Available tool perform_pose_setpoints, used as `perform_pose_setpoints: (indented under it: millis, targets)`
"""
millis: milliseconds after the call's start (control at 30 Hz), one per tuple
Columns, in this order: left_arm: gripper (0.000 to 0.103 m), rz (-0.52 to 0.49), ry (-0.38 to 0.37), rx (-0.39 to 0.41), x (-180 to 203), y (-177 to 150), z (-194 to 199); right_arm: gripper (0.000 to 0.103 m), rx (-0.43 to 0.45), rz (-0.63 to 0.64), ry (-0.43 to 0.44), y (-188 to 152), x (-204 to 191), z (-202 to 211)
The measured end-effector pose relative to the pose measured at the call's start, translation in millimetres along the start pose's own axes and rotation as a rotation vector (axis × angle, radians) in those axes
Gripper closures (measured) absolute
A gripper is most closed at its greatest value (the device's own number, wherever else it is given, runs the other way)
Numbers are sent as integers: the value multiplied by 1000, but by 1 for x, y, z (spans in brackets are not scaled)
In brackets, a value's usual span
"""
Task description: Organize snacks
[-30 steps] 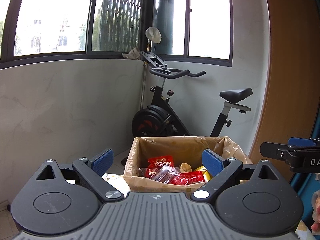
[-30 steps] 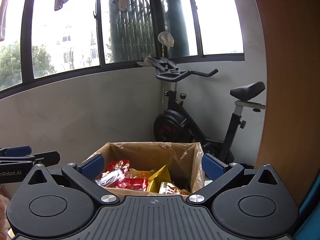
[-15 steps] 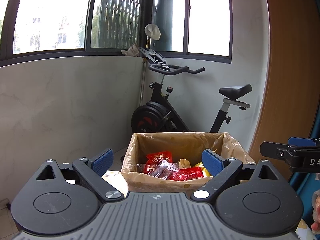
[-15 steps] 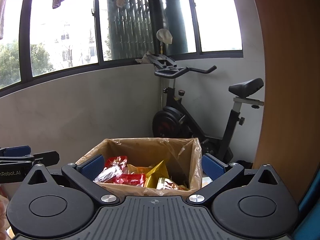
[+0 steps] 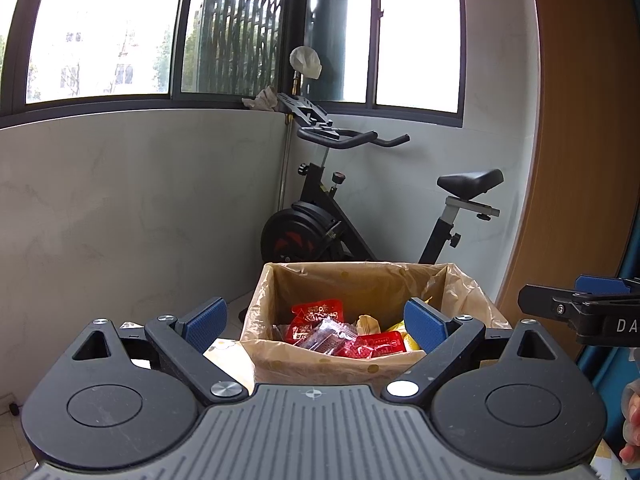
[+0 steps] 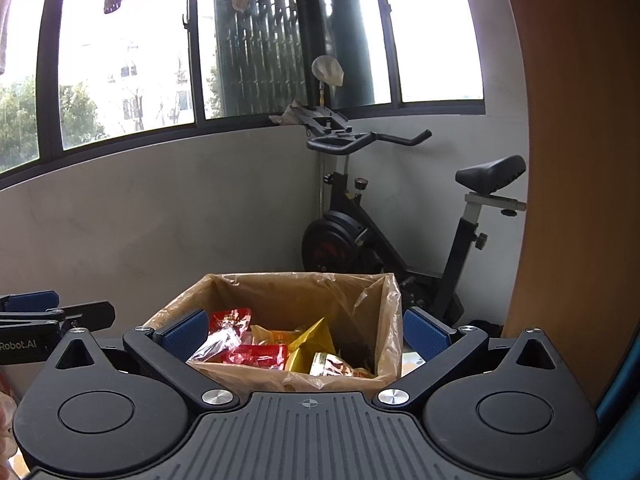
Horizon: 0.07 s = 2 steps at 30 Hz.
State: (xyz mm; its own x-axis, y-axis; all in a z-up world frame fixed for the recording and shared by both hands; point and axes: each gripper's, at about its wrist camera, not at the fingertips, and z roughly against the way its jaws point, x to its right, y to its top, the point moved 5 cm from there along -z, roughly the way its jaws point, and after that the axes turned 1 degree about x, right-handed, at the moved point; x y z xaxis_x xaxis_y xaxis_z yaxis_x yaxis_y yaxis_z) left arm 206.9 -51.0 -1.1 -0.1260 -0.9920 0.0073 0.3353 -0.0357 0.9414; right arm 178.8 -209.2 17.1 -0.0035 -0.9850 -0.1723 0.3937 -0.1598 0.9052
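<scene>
A: Biggest thing in frame?
B: Exercise bike (image 5: 360, 216) in the corner under the windows, handlebars pointing right, seat to the right of them. Parked behind the box.

A: The box?
B: Cardboard box (image 5: 332, 368), lined with a tan plastic bag, top open. Sits dead ahead of both grippers, one flat wall facing them. Looks roughly square from here, so can't call a long axis.

A: Snacks?
B: All in the box. Red packet (image 5: 318, 314) leans up against the back, tilted. Clear packet (image 5: 326, 334) lies slanted in front of it, long axis running lower-left to upper-right. Flat red packet (image 5: 376, 344) just right of that, long axis roughly left-right. Yellow bag (image 6: 314, 344) stands on edge with its point upward, gold wrapper (image 6: 332, 364) low at its right side.

A: Grippers?
B: Left gripper (image 5: 316, 320): jaws spread wide, nothing between them, aimed at the box's left half. Right gripper (image 6: 306, 330): same, wide apart and empty, straddling the box width in its own view. Each shows at the edge of the other's camera, side by side, apart.
</scene>
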Motion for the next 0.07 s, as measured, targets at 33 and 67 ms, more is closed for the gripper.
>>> perform_pose_setpoints:
  millis: [33, 67]
  targets:
    - [6, 0, 0, 0, 0, 0, 0, 0, 0, 0, 0, 0, 0, 0]
    - [6, 1, 0, -1, 0, 0, 0, 0, 0, 0, 0, 0, 0, 0]
